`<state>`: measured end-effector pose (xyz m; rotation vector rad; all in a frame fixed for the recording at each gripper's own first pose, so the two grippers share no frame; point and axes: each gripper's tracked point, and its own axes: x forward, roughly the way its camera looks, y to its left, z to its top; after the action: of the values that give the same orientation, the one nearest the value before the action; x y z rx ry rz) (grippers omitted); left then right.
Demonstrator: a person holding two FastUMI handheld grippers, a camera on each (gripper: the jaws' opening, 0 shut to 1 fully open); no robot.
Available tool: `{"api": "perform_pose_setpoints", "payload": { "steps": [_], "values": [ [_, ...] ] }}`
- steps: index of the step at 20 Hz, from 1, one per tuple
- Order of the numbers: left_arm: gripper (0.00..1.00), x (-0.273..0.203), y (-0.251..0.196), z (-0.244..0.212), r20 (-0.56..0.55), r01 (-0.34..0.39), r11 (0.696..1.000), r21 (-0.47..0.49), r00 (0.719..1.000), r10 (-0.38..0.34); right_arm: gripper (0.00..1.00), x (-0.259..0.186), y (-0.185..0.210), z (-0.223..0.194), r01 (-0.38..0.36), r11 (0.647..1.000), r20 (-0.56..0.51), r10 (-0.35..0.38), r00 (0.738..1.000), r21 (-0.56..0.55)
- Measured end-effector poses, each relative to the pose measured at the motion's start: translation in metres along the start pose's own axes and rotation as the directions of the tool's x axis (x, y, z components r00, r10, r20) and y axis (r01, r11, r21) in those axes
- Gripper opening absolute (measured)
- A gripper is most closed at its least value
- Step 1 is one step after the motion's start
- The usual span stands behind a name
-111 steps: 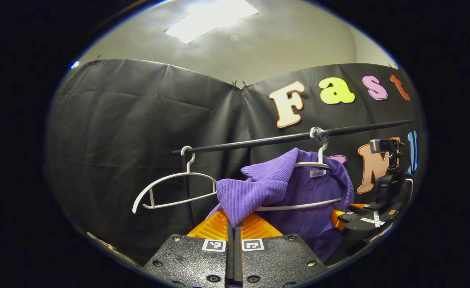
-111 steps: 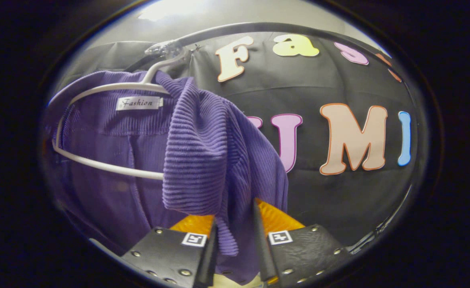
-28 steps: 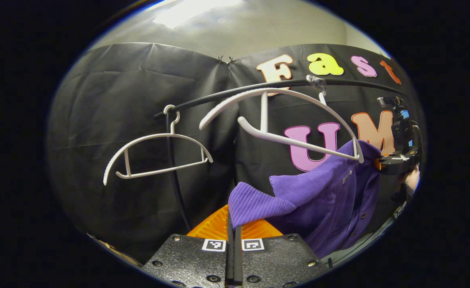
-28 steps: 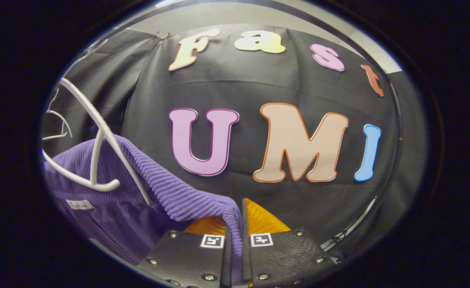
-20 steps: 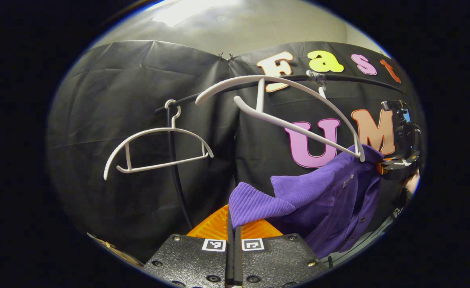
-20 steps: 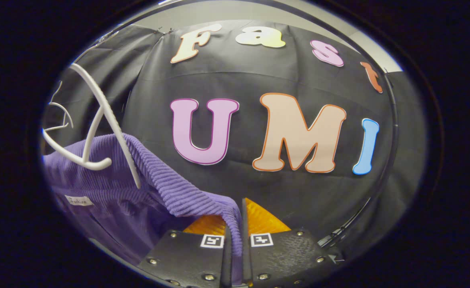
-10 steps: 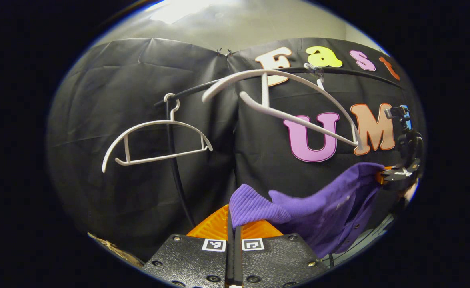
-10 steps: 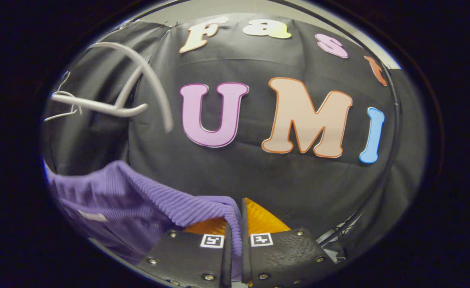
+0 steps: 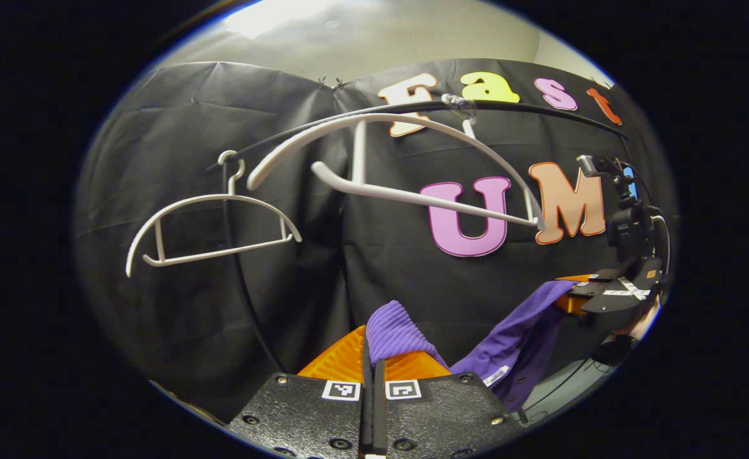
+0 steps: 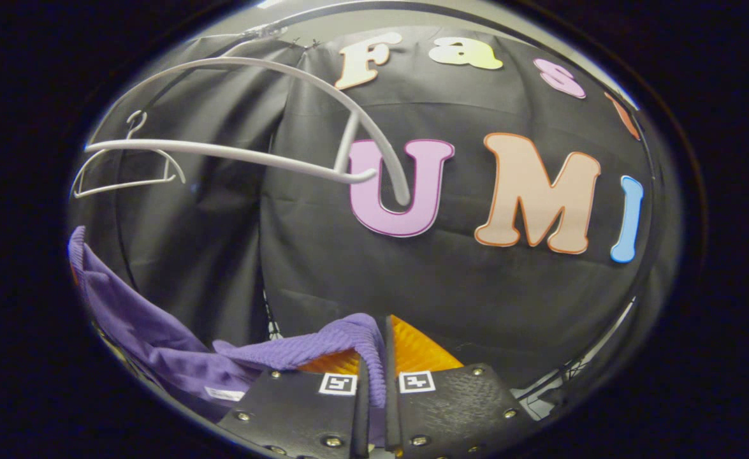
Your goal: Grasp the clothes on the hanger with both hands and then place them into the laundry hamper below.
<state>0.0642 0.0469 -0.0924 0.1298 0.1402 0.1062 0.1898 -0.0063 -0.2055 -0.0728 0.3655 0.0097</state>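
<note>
Under the black clothes rail (image 9: 298,131), soft, light purple ribbed cardigan (image 9: 508,338) sags between left gripper (image 9: 372,357) and right gripper (image 10: 373,357), each pinched tight on a shoulder, probably the best hold.

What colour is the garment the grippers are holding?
Purple, ribbed knit garment; clearest in the right gripper view.

Two hangers hang side by side on the rail (image 9: 323,124), one hanger (image 9: 211,226) left of the tilted hanger (image 9: 412,159). Below, the garment (image 9: 514,335) sags between both tongs.
</note>
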Motion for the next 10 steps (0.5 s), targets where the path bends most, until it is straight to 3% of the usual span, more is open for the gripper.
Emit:
{"api": "perform_pose_setpoints", "payload": {
  "steps": [4, 10],
  "values": [
    [0.00, 0.009, -0.022, -0.009, -0.018, 0.066, 0.998, -0.024, 0.998, -0.067, 0.10, -0.001, 0.019, -0.010, -0.048, 0.999, -0.020, 0.048, 0.999, -0.002],
    [0.00, 0.019, -0.050, -0.059, -0.127, 0.165, 0.986, -0.021, 0.978, -0.167, 0.10, -0.004, 0.041, -0.076, -0.093, 0.996, -0.144, 0.090, 0.985, -0.015]
  ]
}}
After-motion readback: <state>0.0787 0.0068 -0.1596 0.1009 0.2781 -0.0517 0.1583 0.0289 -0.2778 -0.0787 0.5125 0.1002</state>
